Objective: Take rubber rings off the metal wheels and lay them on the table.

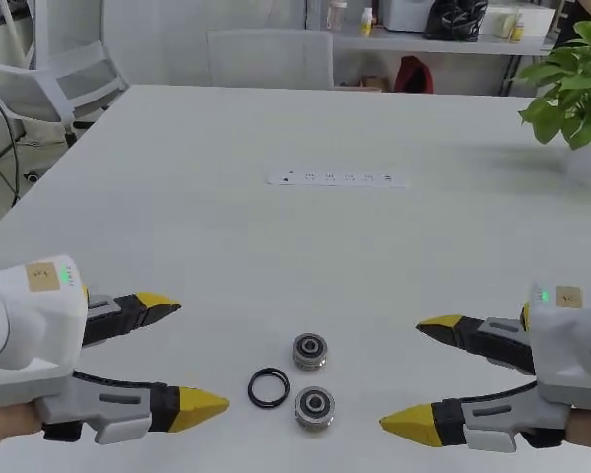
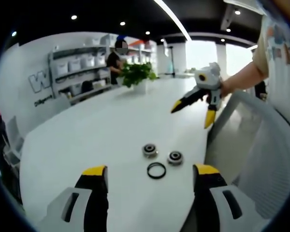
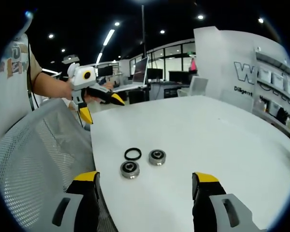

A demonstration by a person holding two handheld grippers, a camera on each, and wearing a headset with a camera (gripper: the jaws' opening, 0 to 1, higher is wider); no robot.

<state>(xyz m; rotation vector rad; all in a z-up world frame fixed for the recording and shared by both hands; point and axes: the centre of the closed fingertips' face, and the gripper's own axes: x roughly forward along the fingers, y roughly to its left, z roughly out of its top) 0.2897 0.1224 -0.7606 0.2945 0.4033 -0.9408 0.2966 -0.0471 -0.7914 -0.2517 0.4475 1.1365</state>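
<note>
The left claw (image 1: 202, 355) and right claw (image 1: 401, 372) are held level over the table's (image 1: 295, 236) near edge, tips pointing inward at each other, both with jaws spread wide and empty. Between them a loose ring (image 1: 269, 387) lies flat, nearer the left claw. Two wheels (image 1: 309, 351) (image 1: 315, 406) lie just beside the ring, toward the right claw. A power strip (image 1: 337, 178) lies well beyond both claws.

The white wall (image 3: 222, 53) bears large grey letters (image 3: 246, 71) beginning with "W", the rest hidden; beneath them a smaller line (image 3: 246, 90) begins "Dil", the remainder too blurred to read; the left gripper view shows that same "W" and small line; the tan sticker (image 1: 41, 277) on the left gripper (image 1: 202, 355) and the matching sticker (image 1: 568, 296) on the right gripper (image 1: 401, 373) are illegible; the shirt print (image 3: 12, 53) cannot be read.
</note>
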